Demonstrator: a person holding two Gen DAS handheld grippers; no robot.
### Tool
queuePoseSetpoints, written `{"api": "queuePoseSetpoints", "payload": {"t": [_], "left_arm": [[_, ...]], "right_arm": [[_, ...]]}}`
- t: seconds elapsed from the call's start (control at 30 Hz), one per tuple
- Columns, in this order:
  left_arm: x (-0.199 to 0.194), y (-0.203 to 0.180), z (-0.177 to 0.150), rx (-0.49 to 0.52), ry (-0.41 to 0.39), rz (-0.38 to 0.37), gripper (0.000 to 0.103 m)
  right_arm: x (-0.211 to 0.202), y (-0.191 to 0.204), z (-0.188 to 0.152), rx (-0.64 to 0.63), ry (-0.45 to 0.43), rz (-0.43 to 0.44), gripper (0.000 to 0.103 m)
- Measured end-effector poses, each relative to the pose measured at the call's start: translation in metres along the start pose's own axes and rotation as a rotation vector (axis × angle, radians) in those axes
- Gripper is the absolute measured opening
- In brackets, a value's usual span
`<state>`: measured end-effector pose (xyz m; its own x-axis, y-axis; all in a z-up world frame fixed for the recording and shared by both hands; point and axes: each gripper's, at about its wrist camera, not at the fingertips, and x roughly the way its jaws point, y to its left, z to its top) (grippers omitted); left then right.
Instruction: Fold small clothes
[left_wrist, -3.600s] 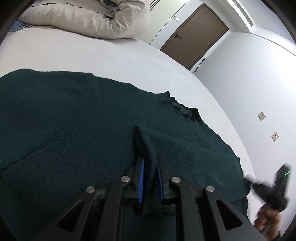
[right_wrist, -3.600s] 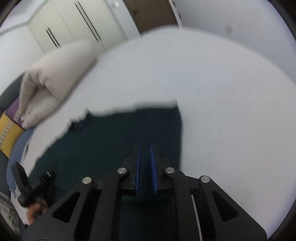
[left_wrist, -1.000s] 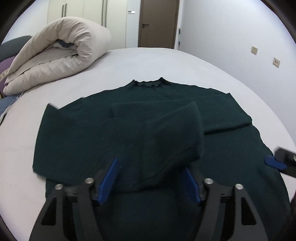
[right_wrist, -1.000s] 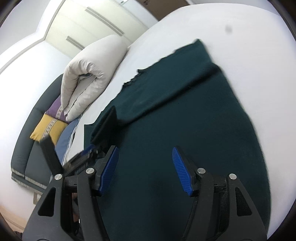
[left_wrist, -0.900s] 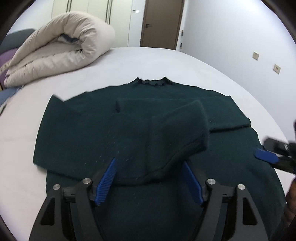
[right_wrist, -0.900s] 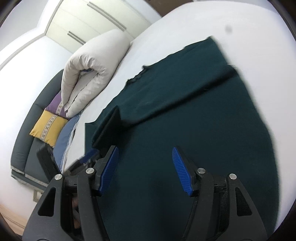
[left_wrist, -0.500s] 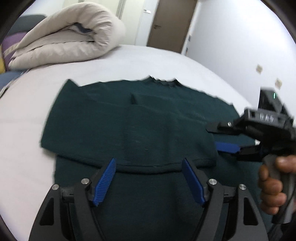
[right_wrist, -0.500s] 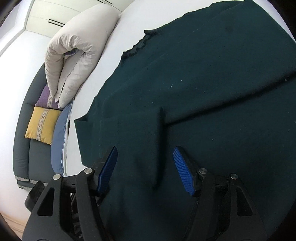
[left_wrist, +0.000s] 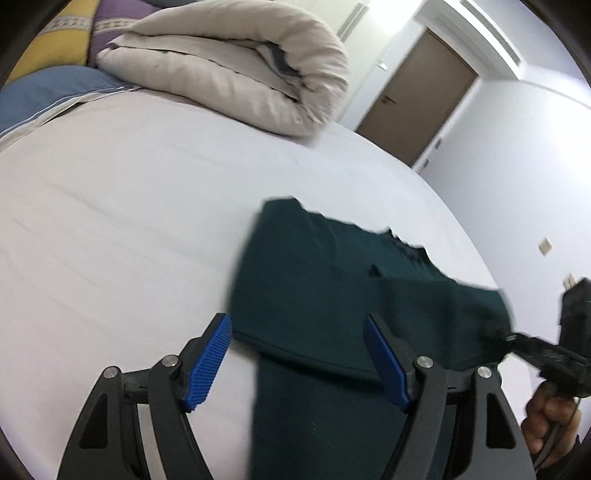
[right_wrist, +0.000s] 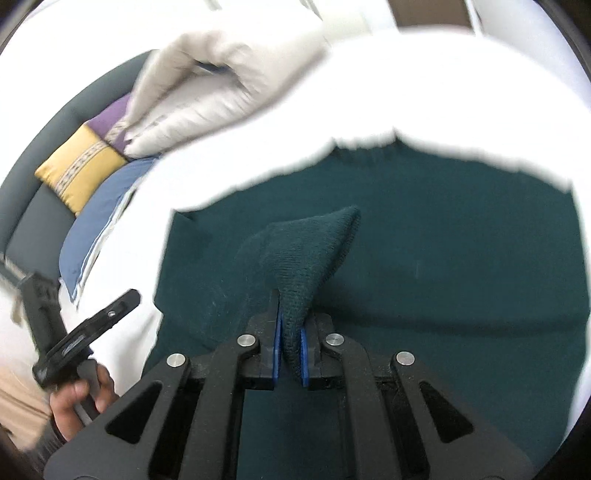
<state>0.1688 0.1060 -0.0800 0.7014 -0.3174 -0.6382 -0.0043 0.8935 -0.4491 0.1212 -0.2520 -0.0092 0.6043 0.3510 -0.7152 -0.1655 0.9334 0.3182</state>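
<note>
A dark green knitted sweater (left_wrist: 332, 288) lies on the white bed (left_wrist: 110, 229), its sleeves folded over the body. My left gripper (left_wrist: 299, 354) is open and empty, held above the sweater's left edge. My right gripper (right_wrist: 290, 343) is shut on a sleeve cuff (right_wrist: 310, 251) of the sweater (right_wrist: 461, 258) and lifts it off the body. The right gripper also shows at the right edge of the left wrist view (left_wrist: 495, 328), pinching the cloth. The left gripper also shows at the lower left of the right wrist view (right_wrist: 125, 299).
A rolled beige duvet (left_wrist: 229, 62) lies at the head of the bed. Blue, yellow and purple pillows (right_wrist: 88, 162) sit by a dark headboard at the left. A brown door (left_wrist: 417, 99) is in the far wall.
My right gripper has closed on the sleeve cuff and raised it. My left gripper has swung left, toward the sweater's left edge, and stays open.
</note>
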Motion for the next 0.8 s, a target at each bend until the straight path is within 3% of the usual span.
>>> {"api": "queuePoseSetpoints", "payload": {"t": [0.1,0.2,0.3,0.4,0.8], "left_arm": [[0.001,0.01,0.01,-0.022,-0.013,0.011,0.076],[0.007,0.015,0.018,-0.026,-0.012,0.016,0.076],[0.02,0.018,0.026,-0.022,0.005,0.038,0.077],[0.036,0.021,0.033,-0.021,0.037,0.048,0.076],[0.113,0.012,0.068,0.063,0.116,0.171,0.071]], "right_arm": [[-0.01,-0.002,0.02,-0.047,-0.037,-0.025,0.006],[-0.001,-0.03,0.03,-0.01,-0.002,-0.058,0.006],[0.012,-0.074,0.021,0.079,0.038,-0.088,0.006],[0.03,-0.104,0.007,0.168,0.07,-0.065,0.007],[0.058,-0.133,-0.014,0.192,0.079,-0.028,0.01]]}}
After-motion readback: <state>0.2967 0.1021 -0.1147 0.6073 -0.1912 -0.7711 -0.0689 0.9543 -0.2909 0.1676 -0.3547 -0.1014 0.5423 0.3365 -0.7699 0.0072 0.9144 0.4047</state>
